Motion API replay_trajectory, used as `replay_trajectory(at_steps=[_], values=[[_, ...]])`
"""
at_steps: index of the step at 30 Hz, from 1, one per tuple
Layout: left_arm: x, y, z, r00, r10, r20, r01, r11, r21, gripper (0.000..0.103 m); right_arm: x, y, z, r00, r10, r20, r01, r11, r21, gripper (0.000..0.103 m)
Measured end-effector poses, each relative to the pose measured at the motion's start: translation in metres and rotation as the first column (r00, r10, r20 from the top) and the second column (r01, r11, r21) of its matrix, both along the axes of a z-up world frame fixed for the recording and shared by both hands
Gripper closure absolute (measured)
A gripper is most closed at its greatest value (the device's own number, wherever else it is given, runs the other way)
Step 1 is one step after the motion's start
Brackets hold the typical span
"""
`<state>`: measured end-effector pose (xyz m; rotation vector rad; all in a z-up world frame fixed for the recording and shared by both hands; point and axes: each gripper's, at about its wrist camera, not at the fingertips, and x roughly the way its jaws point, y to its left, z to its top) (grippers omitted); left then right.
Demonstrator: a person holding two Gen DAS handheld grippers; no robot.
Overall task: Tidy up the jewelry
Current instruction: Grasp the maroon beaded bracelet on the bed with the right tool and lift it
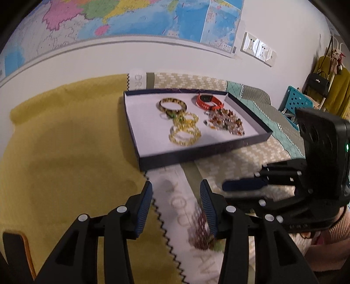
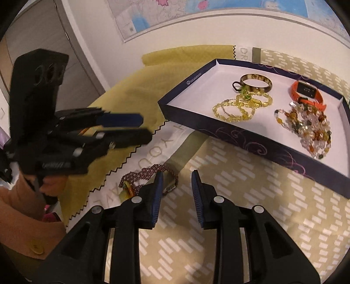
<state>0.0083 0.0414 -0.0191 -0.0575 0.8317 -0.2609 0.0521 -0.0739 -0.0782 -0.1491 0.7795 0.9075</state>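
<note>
A dark blue tray [image 1: 192, 154] [image 2: 251, 139] with a white floor holds a tortoiseshell bangle [image 1: 172, 104] [image 2: 256, 82], yellow bead bracelets [image 1: 184, 133] [image 2: 238, 107], an orange smartwatch [image 1: 209, 101] [image 2: 307, 92] and a heap of mixed clear and amber beads [image 1: 226, 122] [image 2: 310, 129]. A dark red beaded bracelet [image 1: 200, 231] [image 2: 145, 174] lies on the cloth outside the tray. My left gripper [image 1: 176, 207] [image 2: 131, 129] is open and empty, just above that bracelet. My right gripper [image 2: 177, 192] [image 1: 245, 185] is open and empty, right of the bracelet.
An olive-yellow cloth [image 1: 65, 153] covers the left side, a patterned beige cloth [image 2: 240, 218] the right. A white strip with grey letters [image 1: 186, 214] runs between them. A map hangs on the wall [image 1: 131, 19]. A teal crate [image 1: 295, 100] stands far right.
</note>
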Motion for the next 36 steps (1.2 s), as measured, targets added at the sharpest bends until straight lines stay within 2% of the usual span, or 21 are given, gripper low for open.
replay_trajectory(at_steps=[5, 7, 10, 18, 22, 27, 31, 32, 34, 36], values=[[-0.009, -0.002, -0.006, 1.0, -0.016, -0.015, 0.016, 1.0, 0.009, 0.059, -0.003, 0.011, -0.002, 0.999, 0.009, 0.04, -0.007, 0.999, -0.048, 0.077], [-0.011, -0.003, -0.008, 1.0, -0.017, -0.021, 0.018, 1.0, 0.017, 0.059, -0.003, 0.012, -0.004, 0.999, 0.005, 0.047, -0.002, 0.998, -0.061, 0.09], [-0.012, 0.0, -0.009, 1.0, -0.014, -0.025, 0.014, 1.0, 0.013, 0.059, -0.001, 0.01, -0.004, 0.998, -0.01, 0.06, 0.014, 0.997, -0.07, 0.1], [-0.019, -0.003, -0.01, 0.999, -0.041, -0.029, 0.041, 0.999, 0.008, 0.059, -0.003, -0.036, 0.005, 0.993, -0.107, 0.044, 0.107, 0.994, 0.011, 0.1], [-0.024, -0.016, -0.013, 0.994, -0.099, -0.038, 0.099, 0.995, 0.013, 0.059, -0.006, -0.063, 0.005, 0.985, -0.169, 0.026, 0.168, 0.985, 0.034, 0.099], [-0.035, -0.04, -0.019, 0.979, -0.196, -0.046, 0.199, 0.978, 0.058, 0.059, -0.012, -0.088, 0.005, 0.976, -0.219, 0.011, 0.218, 0.974, 0.056, 0.099], [-0.039, -0.044, -0.021, 0.977, -0.205, -0.052, 0.208, 0.976, 0.07, 0.06, -0.015, -0.096, 0.003, 0.972, -0.236, 0.003, 0.235, 0.969, 0.07, 0.099], [-0.04, -0.044, -0.021, 0.978, -0.201, -0.055, 0.204, 0.976, 0.07, 0.061, -0.015, -0.097, 0.002, 0.971, -0.237, 0.002, 0.237, 0.969, 0.072, 0.099], [-0.042, -0.046, -0.021, 0.977, -0.203, -0.058, 0.208, 0.975, 0.081, 0.076, -0.017, -0.099, 0.0, 0.971, -0.24, -0.005, 0.24, 0.968, 0.079, 0.099], [-0.045, -0.048, -0.021, 0.976, -0.208, -0.062, 0.214, 0.971, 0.106, 0.077, -0.018, -0.1, -0.002, 0.97, -0.241, -0.01, 0.241, 0.967, 0.084, 0.099]])
